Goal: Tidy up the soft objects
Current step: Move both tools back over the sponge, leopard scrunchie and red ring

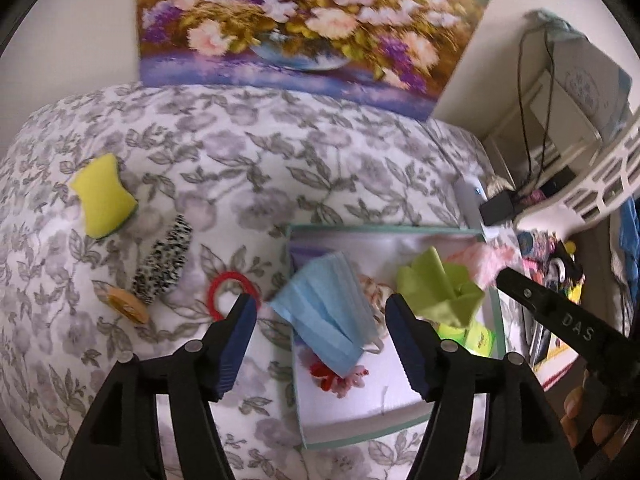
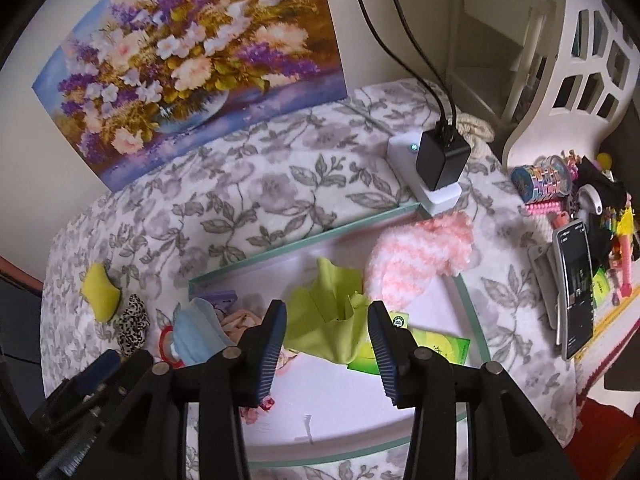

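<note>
We hold both the left hand-held gripper and the right hand-held gripper open and empty above the shallow box on the floral bedcover. The blue face mask droops over the box's rim, so it may slide out. The yellow sponge, spotted scrunchie and red ring lie outside, and soft fabric may slip from our pads.

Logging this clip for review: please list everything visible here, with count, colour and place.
box: 1, white with teal rim, on the floral cover
face mask: 1, blue, over the box's left edge
cloth: 1, lime green, in the box
fuzzy sock: 1, pink-white, on the box's far corner
sponge: 1, yellow, left of the box
scrunchie: 1, black-white, by the sponge
ring: 1, red, left of the box
charger: 1, black, on a white block
painting: 1, floral, against the wall
left gripper: open
right gripper: open
</note>
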